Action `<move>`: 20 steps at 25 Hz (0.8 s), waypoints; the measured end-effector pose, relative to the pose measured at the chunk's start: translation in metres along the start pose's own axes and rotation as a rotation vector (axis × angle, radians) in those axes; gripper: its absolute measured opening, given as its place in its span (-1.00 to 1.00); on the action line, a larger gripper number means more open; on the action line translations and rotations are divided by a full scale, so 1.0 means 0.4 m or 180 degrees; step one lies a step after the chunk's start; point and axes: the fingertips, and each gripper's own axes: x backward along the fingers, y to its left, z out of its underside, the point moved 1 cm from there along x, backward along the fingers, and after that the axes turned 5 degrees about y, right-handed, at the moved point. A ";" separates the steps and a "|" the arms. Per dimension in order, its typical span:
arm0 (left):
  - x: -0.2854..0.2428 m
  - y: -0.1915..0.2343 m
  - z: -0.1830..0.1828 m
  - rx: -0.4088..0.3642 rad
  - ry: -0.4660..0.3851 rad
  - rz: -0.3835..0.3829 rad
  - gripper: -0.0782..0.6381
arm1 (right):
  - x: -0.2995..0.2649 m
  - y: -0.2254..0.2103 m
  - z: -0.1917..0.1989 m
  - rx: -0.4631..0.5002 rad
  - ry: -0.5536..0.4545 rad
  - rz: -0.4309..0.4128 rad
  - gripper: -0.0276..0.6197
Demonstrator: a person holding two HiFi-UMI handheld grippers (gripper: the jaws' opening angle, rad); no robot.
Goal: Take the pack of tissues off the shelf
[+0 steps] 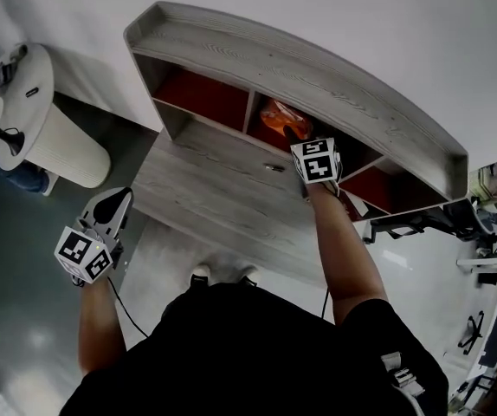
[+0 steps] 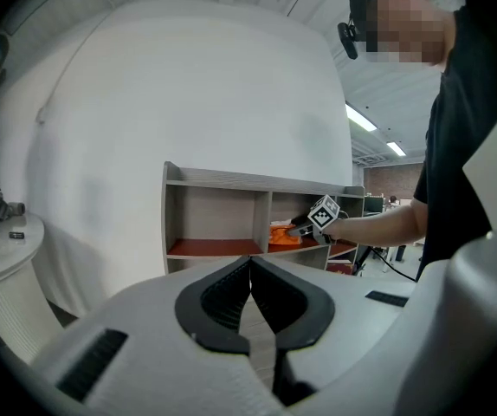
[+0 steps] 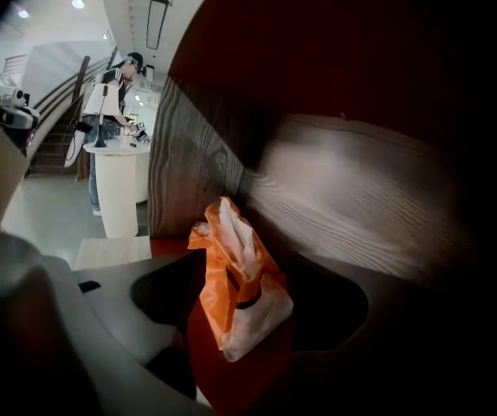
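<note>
An orange and white pack of tissues (image 1: 279, 115) stands upright in the middle compartment of the grey wooden shelf (image 1: 318, 76), on its red floor. My right gripper (image 1: 293, 133) reaches into that compartment. In the right gripper view its jaws are spread wide on either side of the pack (image 3: 240, 284), with dark gaps between the pads and the pack, so the right gripper (image 3: 250, 306) is open. My left gripper (image 1: 115, 199) hangs low at the left, away from the shelf; its jaws meet, shut on nothing (image 2: 250, 271). The left gripper view shows the shelf (image 2: 231, 180) and the pack (image 2: 285, 233) from afar.
The shelf sits on a grey wooden desk (image 1: 222, 189) with a small dark item (image 1: 274, 168) on it. A white round pedestal table (image 1: 49, 137) stands to the left. Office furniture (image 1: 491, 232) crowds the right. A person (image 3: 110, 102) stands far behind.
</note>
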 end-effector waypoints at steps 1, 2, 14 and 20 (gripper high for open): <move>0.001 -0.001 0.003 0.0006 0.0013 -0.0007 -0.73 | -0.007 -0.004 0.001 0.0009 0.0018 -0.0006 -0.04; 0.003 -0.002 0.006 0.0017 0.0030 -0.0019 -0.73 | -0.013 -0.009 0.003 0.0006 0.0039 -0.0015 -0.03; 0.011 -0.003 0.006 0.0056 0.0037 -0.0117 -0.73 | -0.045 -0.015 0.004 0.0106 0.0108 -0.0131 -0.02; 0.021 0.009 0.016 0.0102 0.0029 -0.0138 -0.73 | -0.046 0.000 0.017 0.0275 0.0245 -0.0145 -0.79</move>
